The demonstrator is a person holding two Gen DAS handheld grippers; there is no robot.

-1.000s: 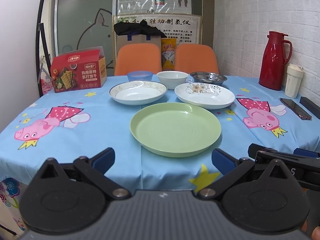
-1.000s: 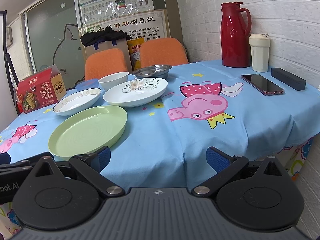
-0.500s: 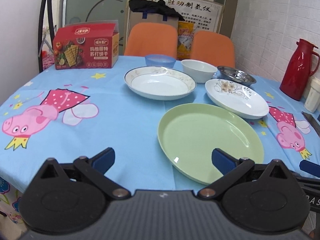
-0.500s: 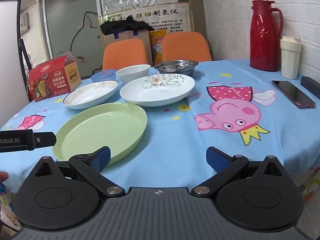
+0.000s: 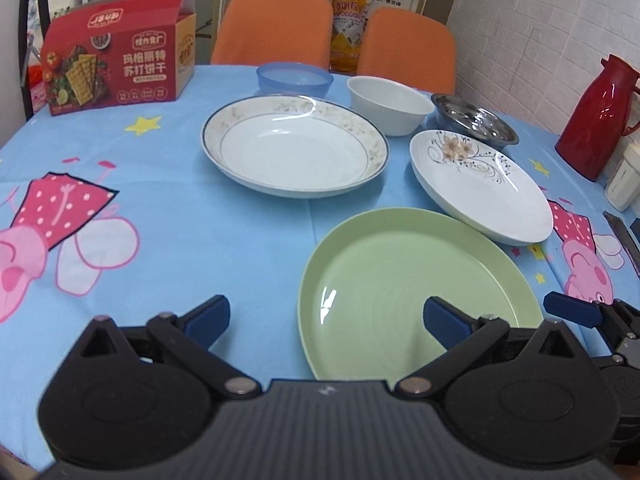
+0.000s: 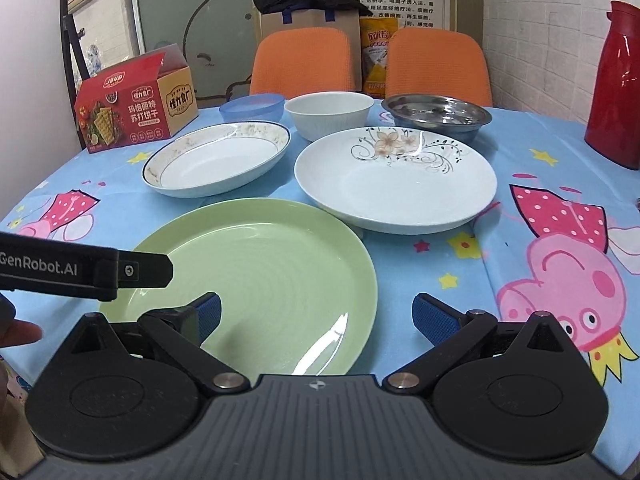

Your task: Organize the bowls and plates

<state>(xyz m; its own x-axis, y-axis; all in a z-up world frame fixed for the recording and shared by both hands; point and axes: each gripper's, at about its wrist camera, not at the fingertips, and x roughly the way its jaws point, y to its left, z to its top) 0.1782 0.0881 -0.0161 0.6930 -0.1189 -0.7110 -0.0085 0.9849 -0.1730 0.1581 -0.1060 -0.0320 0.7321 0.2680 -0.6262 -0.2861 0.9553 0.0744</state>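
Plates on cartoon-pig tablecloth, orange chairs behind, white brick wall, both fingers wide.

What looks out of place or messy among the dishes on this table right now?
The floral plate has its near rim riding on the green plate's edge, so it sits slightly tilted. The gold-rimmed plate shows brownish marks along its rim. No spills or cracks are visible.

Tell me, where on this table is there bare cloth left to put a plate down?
Left of the green plate and in front of the cracker box, the tablecloth lies bare. Another free patch is right of the flowered plate, before the red thermos. The far middle is crowded: gold-rimmed plate, blue bowl, white bowl, steel dish.
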